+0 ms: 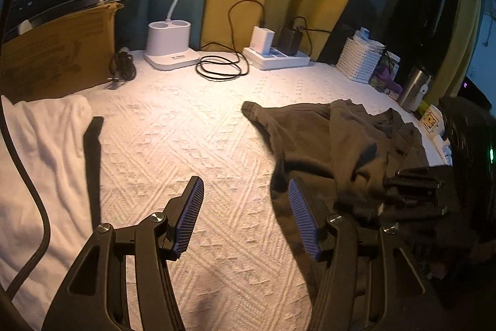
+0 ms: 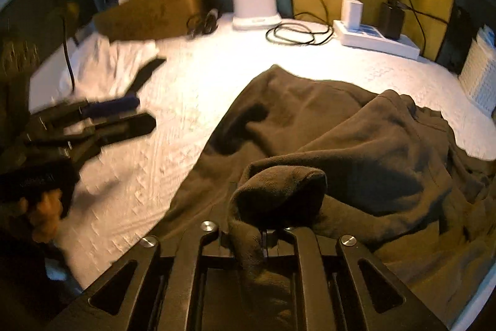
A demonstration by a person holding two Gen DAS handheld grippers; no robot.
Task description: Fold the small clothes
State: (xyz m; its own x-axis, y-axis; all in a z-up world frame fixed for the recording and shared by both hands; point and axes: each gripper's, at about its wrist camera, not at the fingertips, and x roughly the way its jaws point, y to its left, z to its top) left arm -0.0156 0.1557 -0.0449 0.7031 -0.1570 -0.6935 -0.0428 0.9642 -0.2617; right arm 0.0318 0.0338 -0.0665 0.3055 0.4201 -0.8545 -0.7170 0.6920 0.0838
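A dark olive-brown garment [image 1: 334,141] lies crumpled on the white textured bedspread [image 1: 198,138], right of centre; in the right wrist view it [image 2: 325,126] fills the middle. My left gripper [image 1: 246,207] is open and empty, hovering over the bedspread at the garment's left edge. It also shows at the left of the right wrist view [image 2: 136,117]. My right gripper [image 2: 263,233] is shut on a bunched fold of the dark garment, which drapes over the fingers and hides them. It appears at the right of the left wrist view [image 1: 412,185].
A white cloth [image 1: 40,151] with a black strip [image 1: 93,157] lies at the left. At the back stand a cardboard box [image 1: 59,55], a white lamp base [image 1: 170,45], coiled black cable [image 1: 221,67], a power strip with chargers [image 1: 276,55], a white basket [image 1: 359,58] and a steel cup [image 1: 414,89].
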